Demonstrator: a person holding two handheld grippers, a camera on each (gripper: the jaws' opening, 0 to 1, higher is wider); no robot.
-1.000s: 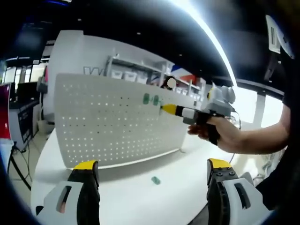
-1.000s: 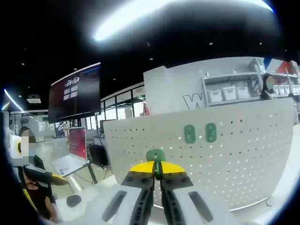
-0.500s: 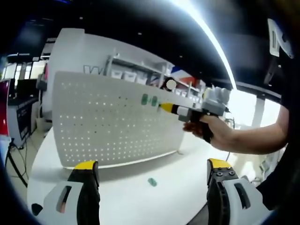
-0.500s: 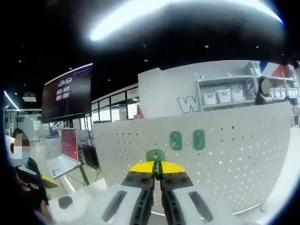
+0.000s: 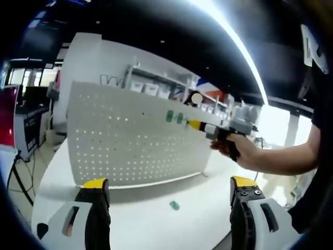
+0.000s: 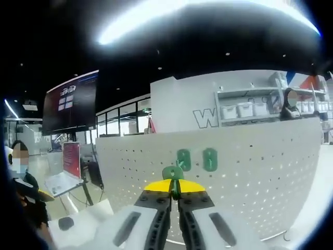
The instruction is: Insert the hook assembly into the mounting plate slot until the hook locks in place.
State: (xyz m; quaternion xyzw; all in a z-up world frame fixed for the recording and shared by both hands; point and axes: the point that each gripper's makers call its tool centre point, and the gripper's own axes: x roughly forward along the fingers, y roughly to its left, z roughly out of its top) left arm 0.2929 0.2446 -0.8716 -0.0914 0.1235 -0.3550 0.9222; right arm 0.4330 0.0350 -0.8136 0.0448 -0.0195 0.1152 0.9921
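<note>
Green hook (image 6: 173, 173) pinched between the closed yellow tips of the right tongs (image 6: 173, 188), held up in front of the white pegboard (image 6: 250, 172) that serves as the mounting plate. Just beside two green hooks (image 6: 196, 160) already seated in the board's upper rows (these look done; whether locked, cannot tell). Not yet inserted: hook apparently still short of the panel, so lining it up with a slot and pushing until it locks remain.

In the left gripper view, right tongs (image 5: 193, 124) reaching in from the right in a person's hand (image 5: 237, 151), tip close to the two seated hooks (image 5: 174, 117). Left tongs (image 5: 169, 188) wide open, holding nothing, low over the white surface (image 5: 140, 224). One spare green hook (image 5: 175, 205) lying on that surface near the foot of the board.

Against half a second ago: the seated pair now sits nearer the held hook in the right gripper view, so the right tongs have drawn closer to the empty spot at the pair's left. Grip unchanged; left tongs as open as before.
</note>
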